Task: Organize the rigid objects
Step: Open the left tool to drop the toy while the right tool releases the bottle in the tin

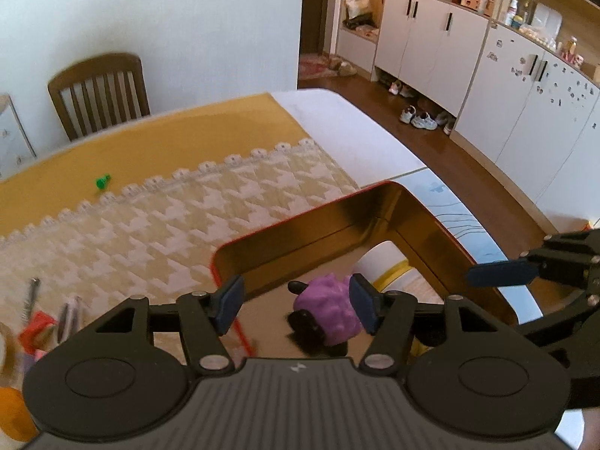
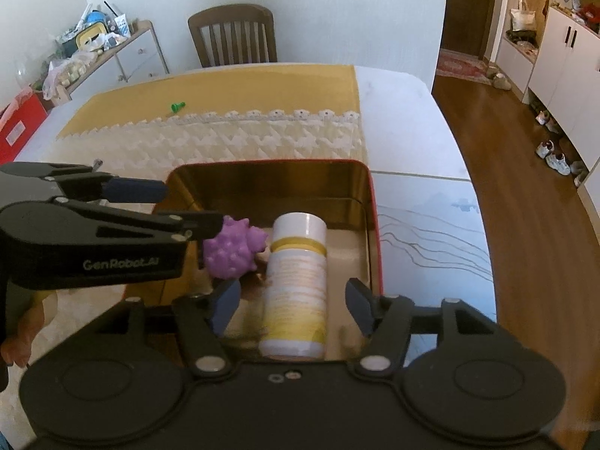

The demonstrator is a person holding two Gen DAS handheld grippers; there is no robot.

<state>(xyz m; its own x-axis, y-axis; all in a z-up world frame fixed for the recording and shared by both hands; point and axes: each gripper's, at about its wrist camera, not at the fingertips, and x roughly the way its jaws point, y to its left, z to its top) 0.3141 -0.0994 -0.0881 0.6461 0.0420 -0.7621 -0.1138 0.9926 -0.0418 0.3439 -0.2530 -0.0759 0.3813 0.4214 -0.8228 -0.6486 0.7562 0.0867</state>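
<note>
Yellow runner (image 2: 225, 86), red tin (image 2: 375, 225). My right gripper (image 2: 292, 302) and left gripper (image 1: 296, 305) released; "GenRobot.AI" legible in right view only. Spiky purple ball (image 2: 230, 249) and white bottle (image 2: 296, 285) lie inside.

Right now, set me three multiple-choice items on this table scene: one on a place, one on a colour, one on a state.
1. Where does the white bottle lie?
A. on the chair
B. in the red-rimmed tin
C. on the floor

2. What colour is the spiky ball?
A. purple
B. orange
C. black

3. How does the right gripper stand?
A. shut on the bottle
B. shut on the ball
C. open

Answers:
1. B, it lies on its side inside the tin.
2. A, it shows purple in both views.
3. C, gaps show between both pads and the bottle.
</note>
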